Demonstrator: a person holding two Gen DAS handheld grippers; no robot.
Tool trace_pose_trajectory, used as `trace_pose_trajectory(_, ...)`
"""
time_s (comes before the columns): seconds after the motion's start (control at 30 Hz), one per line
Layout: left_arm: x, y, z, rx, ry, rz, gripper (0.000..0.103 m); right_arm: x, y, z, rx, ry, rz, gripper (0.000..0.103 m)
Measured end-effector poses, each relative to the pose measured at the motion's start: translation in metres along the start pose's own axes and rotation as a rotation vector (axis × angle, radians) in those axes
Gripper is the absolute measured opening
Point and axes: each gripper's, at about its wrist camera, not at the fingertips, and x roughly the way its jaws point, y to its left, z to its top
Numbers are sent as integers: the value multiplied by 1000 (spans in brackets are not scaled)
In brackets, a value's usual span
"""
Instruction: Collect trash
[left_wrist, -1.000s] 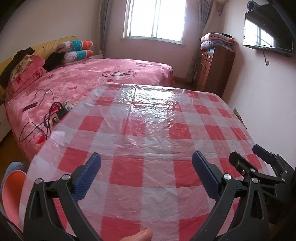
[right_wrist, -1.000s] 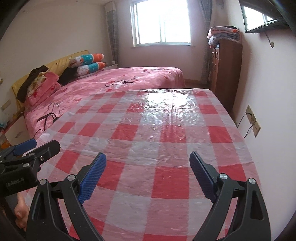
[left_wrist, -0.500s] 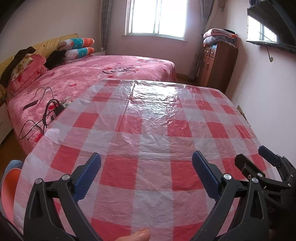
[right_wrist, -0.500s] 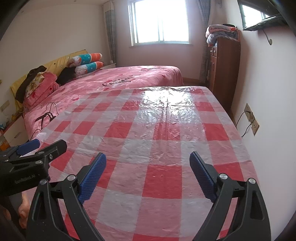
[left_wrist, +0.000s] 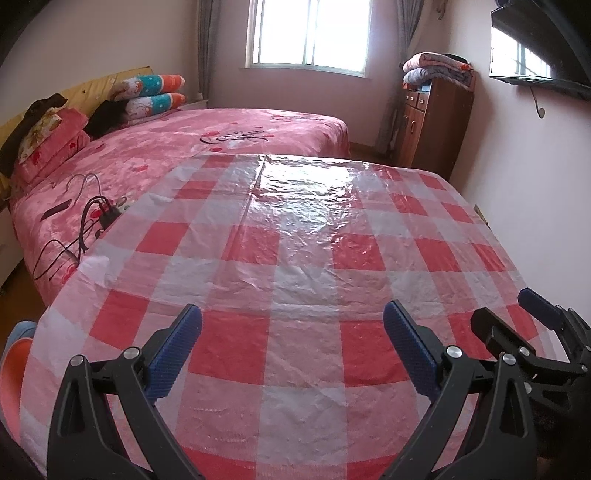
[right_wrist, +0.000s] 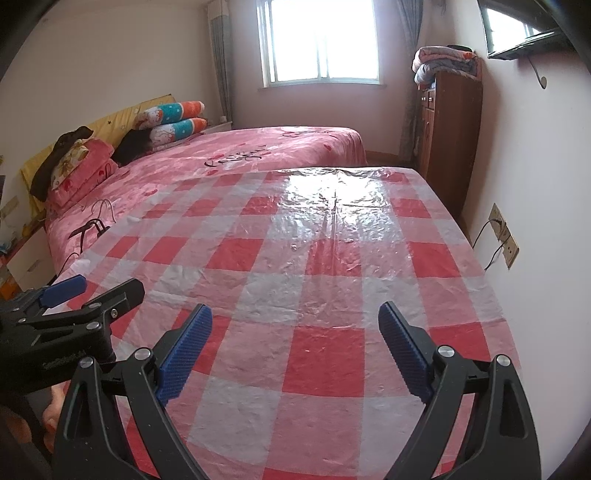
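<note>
Red-and-white checked plastic sheet (left_wrist: 295, 295) covers the bench; no trash visible. Thin, slippery film: pinch a loose edge. Left gripper (left_wrist: 291, 350) and right gripper (right_wrist: 295, 350) jaws released.

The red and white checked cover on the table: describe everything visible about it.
The checked cover is a thin, glossy plastic sheet in red and white squares, wrinkled all over, with a straight fold crease running down it. It lies flat and spread out, glaring under the window's light at its far end, its edges drooping over the sides. Nothing rests on it in either view. The left gripper and right gripper hang open above its near end, not touching it.
</note>
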Motion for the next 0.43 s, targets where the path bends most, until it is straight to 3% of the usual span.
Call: trace_pose_trajectory(0.43,45,2,3,-31,134,23,99,33,-14,2,60,125,-41,94)
